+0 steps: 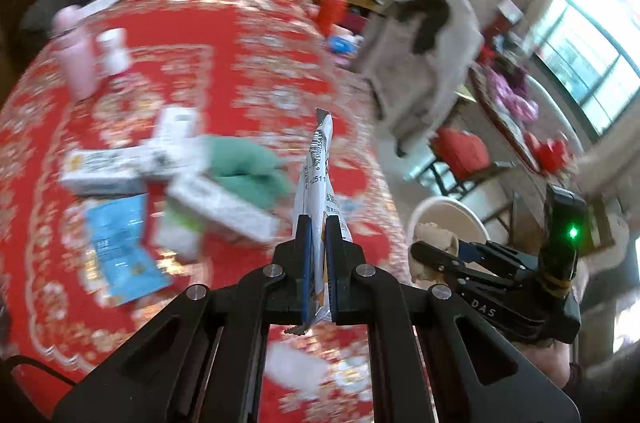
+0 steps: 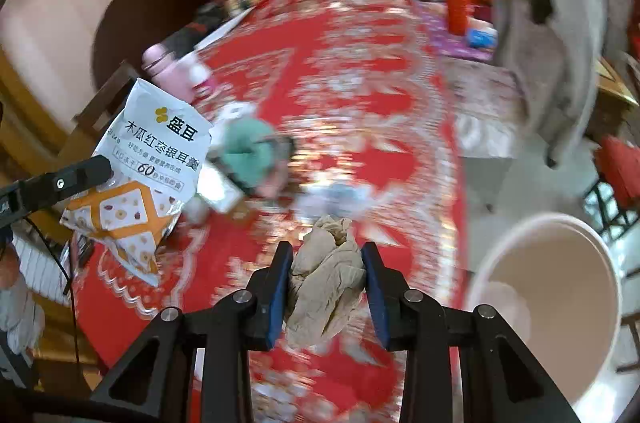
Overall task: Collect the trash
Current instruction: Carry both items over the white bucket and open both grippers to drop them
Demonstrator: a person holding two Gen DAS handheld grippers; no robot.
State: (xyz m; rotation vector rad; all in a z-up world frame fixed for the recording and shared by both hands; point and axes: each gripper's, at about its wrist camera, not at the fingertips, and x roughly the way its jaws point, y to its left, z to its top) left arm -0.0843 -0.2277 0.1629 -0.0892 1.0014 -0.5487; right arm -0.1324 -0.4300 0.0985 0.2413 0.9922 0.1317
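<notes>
My left gripper (image 1: pixel 318 235) is shut on a white and orange snack wrapper (image 1: pixel 318 167), held upright above the red patterned table (image 1: pixel 248 35). The same wrapper (image 2: pixel 144 179) shows at the left of the right wrist view, held by the left gripper (image 2: pixel 106 167). My right gripper (image 2: pixel 326 255) is shut on a crumpled beige tissue (image 2: pixel 324 283) above the table's near right edge. It also shows in the left wrist view (image 1: pixel 434 255) with the tissue (image 1: pixel 434 235). A pale round bin (image 2: pixel 560 303) stands just right of the table.
On the table lie white boxes (image 1: pixel 116 167), a green cloth (image 1: pixel 248 167), a blue packet (image 1: pixel 120 247), a pink bottle (image 1: pixel 76 63) and a small white bottle (image 1: pixel 114 51). Clutter lines the far end. A person in grey (image 2: pixel 560 43) stands at the right by red stools.
</notes>
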